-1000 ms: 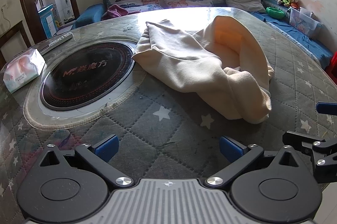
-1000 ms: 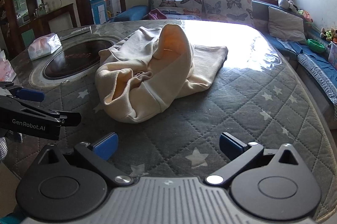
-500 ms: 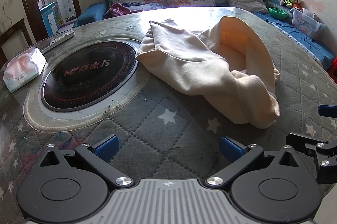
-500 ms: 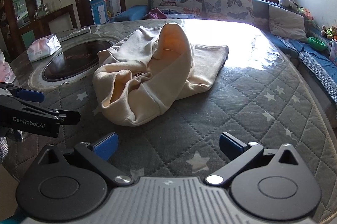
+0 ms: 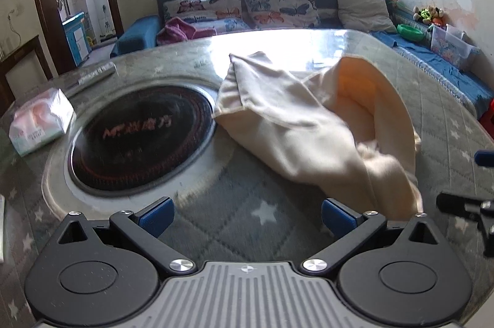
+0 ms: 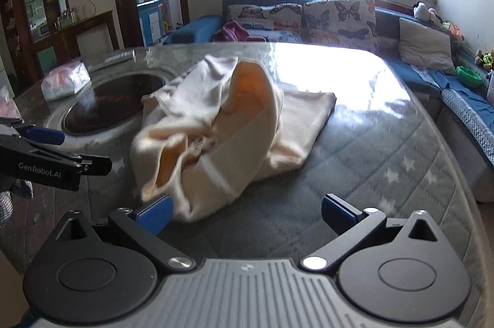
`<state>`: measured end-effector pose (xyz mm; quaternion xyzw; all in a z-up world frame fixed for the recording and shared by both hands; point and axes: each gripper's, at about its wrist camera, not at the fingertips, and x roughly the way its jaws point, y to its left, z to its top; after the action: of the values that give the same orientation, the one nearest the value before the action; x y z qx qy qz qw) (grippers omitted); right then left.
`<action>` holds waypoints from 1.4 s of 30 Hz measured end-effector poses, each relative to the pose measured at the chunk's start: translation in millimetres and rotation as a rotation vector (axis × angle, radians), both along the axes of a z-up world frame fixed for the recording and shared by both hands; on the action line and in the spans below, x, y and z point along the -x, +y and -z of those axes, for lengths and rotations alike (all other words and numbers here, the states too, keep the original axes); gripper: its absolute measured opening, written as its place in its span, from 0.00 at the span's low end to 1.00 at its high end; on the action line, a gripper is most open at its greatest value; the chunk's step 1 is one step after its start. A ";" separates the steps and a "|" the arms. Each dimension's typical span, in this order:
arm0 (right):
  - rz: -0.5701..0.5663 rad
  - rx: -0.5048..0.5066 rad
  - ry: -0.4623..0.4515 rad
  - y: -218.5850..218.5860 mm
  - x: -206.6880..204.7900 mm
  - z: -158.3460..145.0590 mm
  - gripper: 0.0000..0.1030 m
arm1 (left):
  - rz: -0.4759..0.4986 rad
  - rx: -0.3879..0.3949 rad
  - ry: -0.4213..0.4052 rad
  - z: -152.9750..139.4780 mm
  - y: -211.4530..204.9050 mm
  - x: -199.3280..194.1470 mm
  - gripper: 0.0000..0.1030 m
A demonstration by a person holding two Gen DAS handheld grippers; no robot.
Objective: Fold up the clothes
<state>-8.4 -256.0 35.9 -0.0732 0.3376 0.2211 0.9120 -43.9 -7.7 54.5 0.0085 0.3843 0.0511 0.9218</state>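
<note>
The cream garment (image 5: 311, 124) lies crumpled in a loose heap on the round table (image 5: 438, 99), which is covered with a grey quilted cloth printed with white stars. One part of the garment arches up so its orange-lit inside shows. To its left, set into the table, is a black round cooktop (image 5: 139, 136), and the garment's far left corner lies at the cooktop's rim. A tissue pack (image 5: 40, 121) sits at the far left edge of the table. My left gripper (image 5: 247, 215) hovers low at the near edge with its blue-padded fingers spread wide and nothing between them. My right gripper (image 6: 247, 212) is also spread wide and empty; its left pad looks just beside the garment's near fold, though I cannot tell whether they touch. A sofa with butterfly cushions (image 6: 308, 19) stands beyond the table, under a bright window.
</note>
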 end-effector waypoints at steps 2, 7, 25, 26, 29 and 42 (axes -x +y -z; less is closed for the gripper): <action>-0.003 -0.001 -0.018 -0.5 -7.8 -6.6 1.00 | 0.006 -0.003 -0.011 -4.2 1.0 -5.3 1.00; -0.024 0.021 -0.060 6.0 -45.6 -16.2 0.99 | 0.032 -0.012 -0.032 -11.1 0.1 -20.9 1.00; -0.113 0.038 0.020 50.2 -149.8 4.4 0.44 | 0.126 -0.022 -0.028 -10.1 -12.7 -70.0 1.00; -0.109 0.042 0.024 50.3 -152.0 6.2 0.35 | 0.134 -0.023 -0.028 -10.1 -14.7 -72.7 1.00; -0.082 0.035 0.026 44.5 -156.5 8.5 0.15 | 0.164 -0.026 -0.025 -8.8 -22.4 -82.0 1.00; 0.175 -0.070 -0.086 -42.8 -102.1 -14.0 0.05 | 0.281 -0.017 0.021 13.5 -55.2 -129.3 0.95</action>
<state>93.8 -298.8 50.0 -0.0212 0.2955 0.1489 0.9434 85.3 -62.9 41.0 0.0707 0.3883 -0.0755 0.9157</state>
